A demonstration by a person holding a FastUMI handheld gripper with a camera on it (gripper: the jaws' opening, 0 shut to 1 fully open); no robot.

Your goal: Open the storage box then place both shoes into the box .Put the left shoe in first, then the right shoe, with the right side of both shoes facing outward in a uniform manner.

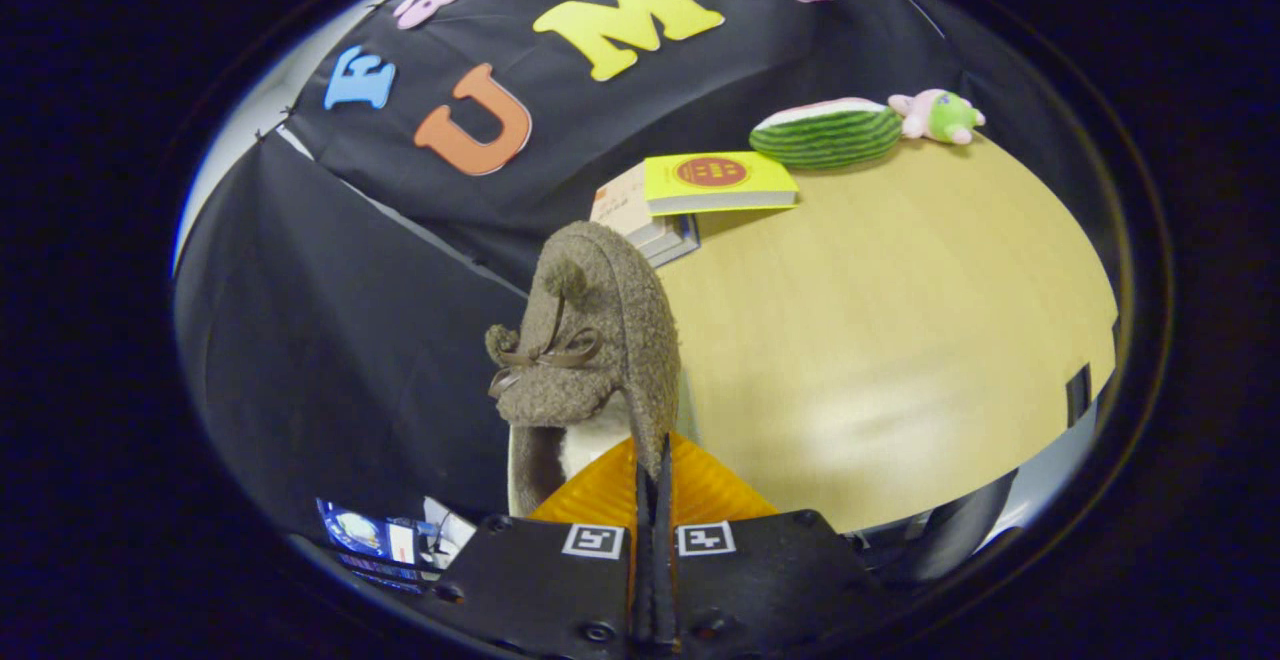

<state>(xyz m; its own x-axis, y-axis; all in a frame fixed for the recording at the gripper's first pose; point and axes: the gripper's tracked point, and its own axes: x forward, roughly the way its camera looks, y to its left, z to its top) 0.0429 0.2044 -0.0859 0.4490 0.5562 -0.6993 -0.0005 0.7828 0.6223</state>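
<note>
A brown fuzzy shoe with a small leather bow and pompoms hangs in the air just ahead of my gripper, toe pointing away. My two orange fingers are pressed together on the rim of the shoe's opening, pinching its right wall. The shoe's pale lining shows beside the fingers. The shoe is lifted above the wooden table, at the table's left edge, with the black cloth wall behind it.
A stack of books with a yellow one on top lies at the table's far left corner. A striped green watermelon plush and a small pink-and-green plush lie at the far edge. Some packaging lies low beside the gripper.
</note>
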